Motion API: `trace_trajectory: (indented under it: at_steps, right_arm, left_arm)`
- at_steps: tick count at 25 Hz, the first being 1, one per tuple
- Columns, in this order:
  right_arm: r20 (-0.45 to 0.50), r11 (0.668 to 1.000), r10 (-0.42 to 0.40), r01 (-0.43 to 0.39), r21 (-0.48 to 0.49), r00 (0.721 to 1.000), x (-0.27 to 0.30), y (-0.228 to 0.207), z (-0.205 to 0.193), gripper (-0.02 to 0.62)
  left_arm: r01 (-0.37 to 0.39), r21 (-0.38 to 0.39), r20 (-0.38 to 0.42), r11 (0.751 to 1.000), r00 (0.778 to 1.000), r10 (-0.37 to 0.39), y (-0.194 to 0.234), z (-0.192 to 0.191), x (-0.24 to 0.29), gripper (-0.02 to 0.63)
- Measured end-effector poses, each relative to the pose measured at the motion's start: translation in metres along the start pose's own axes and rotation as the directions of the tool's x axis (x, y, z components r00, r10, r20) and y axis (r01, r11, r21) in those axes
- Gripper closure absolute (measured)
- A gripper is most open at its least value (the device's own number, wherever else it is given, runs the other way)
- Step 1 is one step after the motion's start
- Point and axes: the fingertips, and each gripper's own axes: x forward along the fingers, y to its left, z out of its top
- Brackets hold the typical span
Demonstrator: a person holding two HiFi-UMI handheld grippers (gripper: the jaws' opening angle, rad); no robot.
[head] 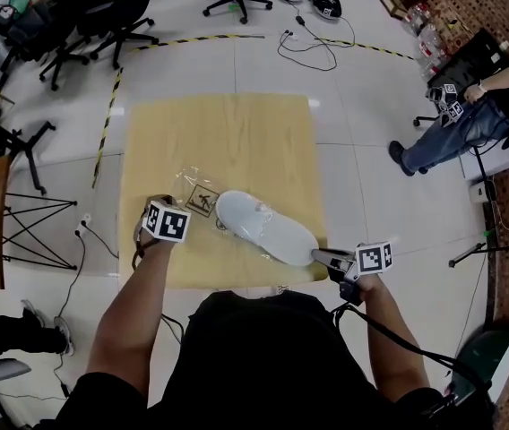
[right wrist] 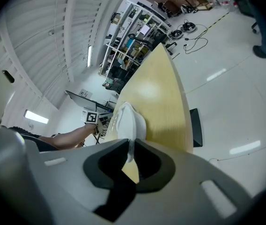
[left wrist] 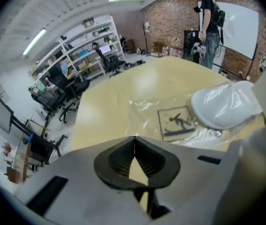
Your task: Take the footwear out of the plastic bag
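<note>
A white shoe (head: pixel 265 228) lies on the wooden table (head: pixel 219 133), wrapped in a clear plastic bag (head: pixel 192 186) with a black warning label (head: pixel 202 202). Its toe points left and away from me. My right gripper (head: pixel 316 256) is at the heel end. In the right gripper view its jaws (right wrist: pixel 129 150) are shut on a thin white edge of the shoe (right wrist: pixel 129 123). I cannot tell whether bag film lies under the pads. My left gripper (head: pixel 158 206) sits at the bag's left side. Its jaws (left wrist: pixel 134 142) are shut with nothing visible between them. The shoe (left wrist: pixel 224 106) and label (left wrist: pixel 177 121) lie to their right.
The table's near edge (head: pixel 237 281) is right at my body. A seated person (head: pixel 456 124) is on the right, past the table. Office chairs (head: pixel 102 16) and floor cables (head: pixel 313 43) lie beyond, and a black stand (head: pixel 30 231) is at the left.
</note>
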Motion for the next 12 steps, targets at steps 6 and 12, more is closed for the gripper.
trace_trajectory:
  at_steps: [6, 12]
  right_arm:
    - [0.018, 1.0, -0.003, 0.003, 0.003, 1.0, -0.005, 0.0, 0.006, 0.552]
    - [0.041, 0.999, -0.012, 0.014, -0.029, 0.999, -0.008, 0.007, 0.019, 0.554]
  left_arm:
    - [0.281, 0.487, 0.094, 0.827, 0.925, -0.369, -0.141, 0.047, -0.031, 0.577]
    - [0.27, 0.452, 0.027, 0.85, 0.949, -0.316, -0.156, 0.036, -0.014, 0.592]
